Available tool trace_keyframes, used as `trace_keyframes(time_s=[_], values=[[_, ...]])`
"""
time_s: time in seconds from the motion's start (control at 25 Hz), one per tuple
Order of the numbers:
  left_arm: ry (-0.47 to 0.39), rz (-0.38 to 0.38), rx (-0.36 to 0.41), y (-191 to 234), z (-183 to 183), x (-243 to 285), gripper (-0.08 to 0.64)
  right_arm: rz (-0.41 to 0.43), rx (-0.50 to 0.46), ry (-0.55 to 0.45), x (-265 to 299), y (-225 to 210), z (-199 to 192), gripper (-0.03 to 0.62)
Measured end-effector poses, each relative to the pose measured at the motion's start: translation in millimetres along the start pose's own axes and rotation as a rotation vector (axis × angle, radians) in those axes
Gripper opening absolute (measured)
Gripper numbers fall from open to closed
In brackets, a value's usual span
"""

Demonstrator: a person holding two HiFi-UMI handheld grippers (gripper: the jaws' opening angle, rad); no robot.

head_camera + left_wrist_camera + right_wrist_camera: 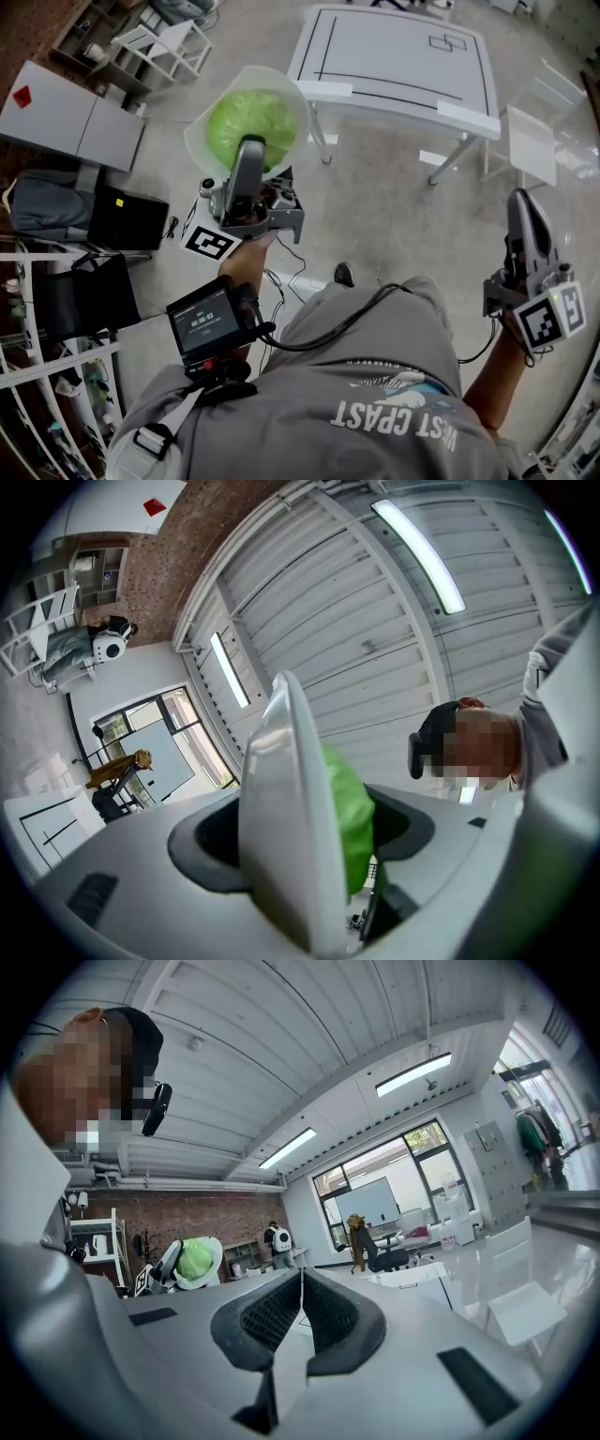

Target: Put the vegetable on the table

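A round green vegetable (pixel 249 124) lies in a white bowl (pixel 199 141) held over the floor, short of the white table (pixel 394 66). My left gripper (pixel 251 150) is shut on the bowl's near rim. In the left gripper view the bowl's wall (pixel 281 808) stands on edge between the jaws, with the vegetable (pixel 352 813) behind it. My right gripper (pixel 518 199) hangs at the right, shut and with nothing in it; its pads (pixel 281 1312) meet in the right gripper view. That view also shows the bowl with the vegetable (pixel 195 1260) at the far left.
The table carries black line markings. A white chair (pixel 531 141) stands right of it, and another white chair (pixel 169 42) stands at the upper left. Grey cabinets (pixel 70 117), a black bag (pixel 127 220) and a white rack (pixel 47 356) line the left side.
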State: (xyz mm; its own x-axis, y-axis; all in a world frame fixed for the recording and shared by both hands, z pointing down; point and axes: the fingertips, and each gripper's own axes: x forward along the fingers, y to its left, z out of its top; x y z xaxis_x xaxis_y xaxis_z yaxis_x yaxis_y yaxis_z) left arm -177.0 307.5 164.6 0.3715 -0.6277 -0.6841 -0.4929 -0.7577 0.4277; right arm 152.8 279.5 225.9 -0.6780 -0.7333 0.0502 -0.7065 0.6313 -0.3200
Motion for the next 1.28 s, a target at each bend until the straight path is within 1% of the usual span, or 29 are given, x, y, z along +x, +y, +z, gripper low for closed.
trace_keyframes(time_s=[0.08, 0.2, 0.28, 0.4, 0.52, 0.68, 0.8, 0.88, 1.0, 1.08, 1.2, 1.28], values=[[0.009, 0.007, 0.006, 14.1, -12.9, 4.0, 0.339, 0.006, 0.003, 0.013, 6.5, -11.2, -6.1, 0.008], [-0.013, 0.044, -0.028, 27.3, -23.9, 6.7, 0.339, 0.022, 0.022, 0.063, 11.4, -26.6, -16.5, 0.008], [-0.035, 0.057, -0.028, 27.7, -17.6, 13.3, 0.34, 0.014, 0.034, 0.077, 17.0, -36.5, -8.6, 0.008], [-0.048, 0.062, -0.011, 24.1, -16.8, 23.7, 0.34, 0.029, 0.036, 0.063, 25.6, -50.9, 11.7, 0.008], [-0.035, 0.067, 0.02, 28.1, -34.8, 39.2, 0.341, 0.06, 0.024, 0.07, 36.8, -70.5, 17.8, 0.008], [-0.06, 0.098, -0.012, 46.3, -63.3, 57.9, 0.34, 0.089, 0.01, 0.102, 59.3, -100.8, 22.7, 0.008], [-0.022, 0.121, 0.004, 54.4, -80.9, 63.5, 0.339, 0.094, 0.041, 0.118, 68.3, -119.3, 18.8, 0.008], [-0.019, 0.129, 0.002, 58.4, -85.4, 68.6, 0.341, 0.111, 0.031, 0.123, 76.5, -123.9, 22.5, 0.008], [-0.046, 0.142, -0.008, 65.7, -89.5, 76.9, 0.339, 0.131, 0.018, 0.121, 86.6, -134.6, 29.6, 0.008], [-0.054, 0.147, -0.01, 70.4, -95.1, 82.7, 0.339, 0.132, 0.035, 0.122, 89.5, -147.5, 28.4, 0.008], [-0.049, 0.146, -0.012, 73.3, -99.9, 89.5, 0.34, 0.139, 0.03, 0.136, 94.6, -154.3, 28.1, 0.008], [-0.054, 0.138, -0.024, 75.7, -97.1, 89.7, 0.341, 0.122, 0.047, 0.152, 99.2, -159.0, 23.2, 0.008]])
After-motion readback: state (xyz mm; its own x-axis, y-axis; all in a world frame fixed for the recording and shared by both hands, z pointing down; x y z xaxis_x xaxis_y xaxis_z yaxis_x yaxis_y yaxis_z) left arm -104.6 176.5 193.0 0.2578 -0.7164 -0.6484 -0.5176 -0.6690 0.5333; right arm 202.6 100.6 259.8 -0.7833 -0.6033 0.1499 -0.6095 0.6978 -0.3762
